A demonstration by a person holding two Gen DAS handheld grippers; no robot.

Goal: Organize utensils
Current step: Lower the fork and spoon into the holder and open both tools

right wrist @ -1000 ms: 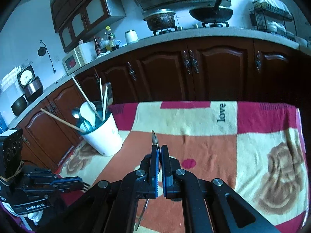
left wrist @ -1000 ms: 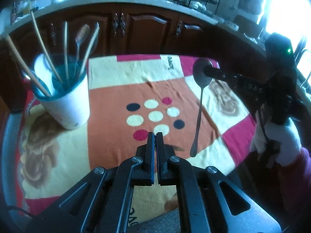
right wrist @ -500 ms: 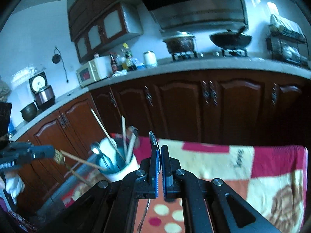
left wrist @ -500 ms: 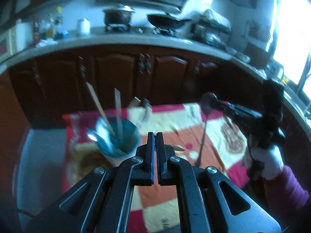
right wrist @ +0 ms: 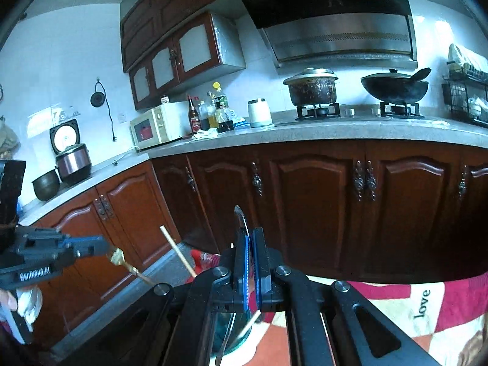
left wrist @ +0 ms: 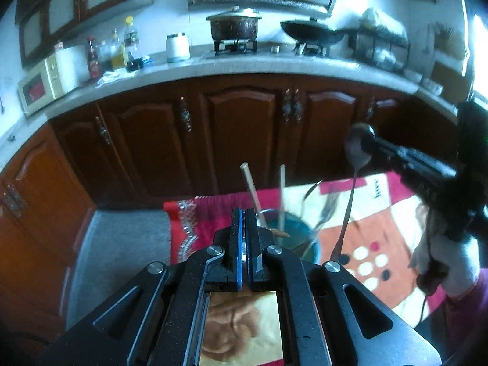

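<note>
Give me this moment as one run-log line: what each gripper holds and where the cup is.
left gripper: shut on gold utensil | right gripper: shut on spoon | cup: on blanket, below both

A home kitchen: gas stove (right wrist: 357, 111) (pot, wok), microwave (right wrist: 155, 129), wooden cabinets (right wrist: 314, 204).

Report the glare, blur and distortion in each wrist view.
Left wrist view: window glare washes out the right edge; the spoon and utensil cup look smeared. Right wrist view: sharper and evenly lit, but fisheye bends the countertop.
</note>
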